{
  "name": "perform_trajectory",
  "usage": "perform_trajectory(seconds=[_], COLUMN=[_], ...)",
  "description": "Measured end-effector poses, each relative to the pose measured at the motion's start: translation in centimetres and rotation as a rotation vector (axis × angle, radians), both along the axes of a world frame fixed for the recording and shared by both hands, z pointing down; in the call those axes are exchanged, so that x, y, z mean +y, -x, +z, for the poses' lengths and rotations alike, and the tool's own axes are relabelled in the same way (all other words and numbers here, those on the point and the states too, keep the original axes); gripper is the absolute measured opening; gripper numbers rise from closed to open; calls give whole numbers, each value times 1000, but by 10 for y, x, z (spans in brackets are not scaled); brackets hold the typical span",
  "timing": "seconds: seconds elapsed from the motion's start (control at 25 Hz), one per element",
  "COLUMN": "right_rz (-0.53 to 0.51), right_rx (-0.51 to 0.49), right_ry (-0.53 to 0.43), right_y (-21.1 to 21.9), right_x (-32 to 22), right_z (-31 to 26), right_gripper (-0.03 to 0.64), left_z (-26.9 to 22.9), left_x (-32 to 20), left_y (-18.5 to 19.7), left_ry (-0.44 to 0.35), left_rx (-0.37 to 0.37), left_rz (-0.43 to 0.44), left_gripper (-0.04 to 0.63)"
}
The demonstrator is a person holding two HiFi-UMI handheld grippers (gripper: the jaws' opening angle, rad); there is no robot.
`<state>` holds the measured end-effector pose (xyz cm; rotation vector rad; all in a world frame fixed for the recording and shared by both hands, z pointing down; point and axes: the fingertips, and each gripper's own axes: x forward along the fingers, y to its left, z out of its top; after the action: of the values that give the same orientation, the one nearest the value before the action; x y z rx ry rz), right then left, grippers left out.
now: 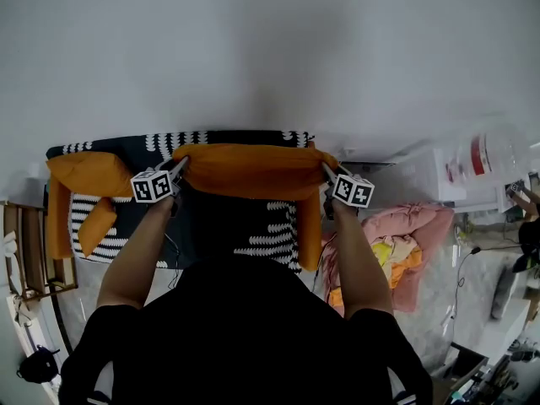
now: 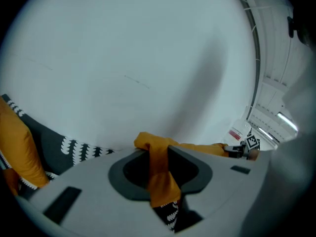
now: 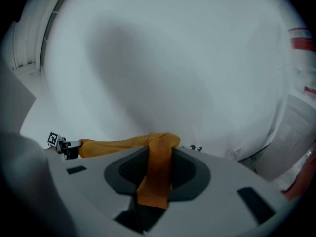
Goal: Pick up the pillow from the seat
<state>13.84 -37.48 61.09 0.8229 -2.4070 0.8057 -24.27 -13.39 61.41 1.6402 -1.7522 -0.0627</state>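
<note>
An orange pillow [image 1: 253, 170] hangs stretched between my two grippers, lifted above the black-and-white patterned seat [image 1: 266, 241]. My left gripper [image 1: 178, 168] is shut on the pillow's left corner; in the left gripper view the orange fabric [image 2: 159, 171] is pinched between the jaws. At the pillow's right corner my right gripper [image 1: 326, 172] is shut too, with orange fabric [image 3: 157, 169] clamped between its jaws. Each gripper view shows the other gripper far along the pillow's top edge.
A second orange cushion [image 1: 89, 174] lies at the seat's left end, with a smaller one [image 1: 96, 226] below it. A pink and orange heap [image 1: 396, 243] lies on the floor to the right. White storage units [image 1: 472, 171] stand at far right, a wooden shelf [image 1: 25, 256] at far left.
</note>
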Motion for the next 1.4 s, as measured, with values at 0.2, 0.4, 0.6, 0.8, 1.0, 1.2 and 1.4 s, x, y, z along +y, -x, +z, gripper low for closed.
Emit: perform_trajectory(seconds=[0.2,0.4,0.6,0.8,1.0,1.2,1.4], right_rz=[-26,-35,-37,-43,-48,-49,-47], right_rx=[-31,-59,-80,-97,-101,-115,-113], right_ry=[-38,-64,-78,-91,-93,-101,-95], right_y=[-3,-4,-10,-15,-23,-31,-39], right_x=[-1,3,9,17,29,41,50], right_z=[-29,-51,-64,-73,-78,-81,-79], right_gripper=[110,110,112,115,115,115,115], left_z=[-29,-48,-62,-71,-75,-77,-80], left_x=[-1,0,4,9,17,23,24], left_y=[-2,-4,-7,-10,-16,-20,-24], left_ry=[-51,-82,-97,-113,-122,-132,-142], left_rx=[-15,-21,-35,-30,-20,-14,-12], left_rz=[0,5,18,27,32,40,43], left_gripper=[103,101,100,98,98,98,97])
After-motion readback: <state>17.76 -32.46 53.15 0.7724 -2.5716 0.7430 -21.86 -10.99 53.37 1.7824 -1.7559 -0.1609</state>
